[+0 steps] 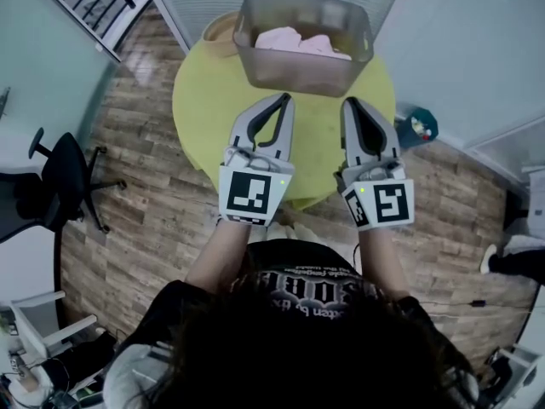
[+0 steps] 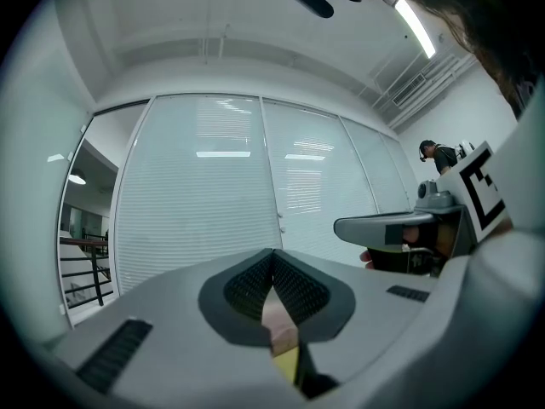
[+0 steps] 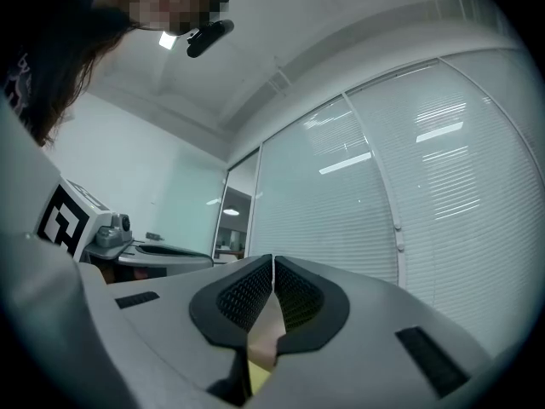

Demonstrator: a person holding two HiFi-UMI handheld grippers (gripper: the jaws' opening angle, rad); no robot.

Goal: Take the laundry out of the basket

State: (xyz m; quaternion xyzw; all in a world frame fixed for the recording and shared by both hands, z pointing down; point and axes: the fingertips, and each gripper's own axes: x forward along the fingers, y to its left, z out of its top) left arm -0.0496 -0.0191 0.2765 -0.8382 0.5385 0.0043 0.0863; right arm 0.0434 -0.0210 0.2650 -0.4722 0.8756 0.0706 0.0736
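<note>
A grey translucent basket [image 1: 301, 66] stands at the far side of a round yellow table [image 1: 204, 109], with pale pink laundry [image 1: 300, 41] lying inside it. My left gripper [image 1: 284, 100] hovers over the table just short of the basket's near wall, jaws shut with nothing between them. My right gripper [image 1: 351, 105] is beside it at the same height, also shut and empty. In the left gripper view the tips [image 2: 274, 254] meet and point up at a blinds-covered glass wall. The right gripper view shows the same, its tips [image 3: 272, 260] closed together.
A black office chair [image 1: 60, 177] stands on the wood floor left of the table. A teal object [image 1: 417, 126] lies on the floor to the table's right. A glass partition with blinds [image 2: 221, 194] runs behind the table. A brown round thing [image 1: 218, 31] peeks out behind the basket's left side.
</note>
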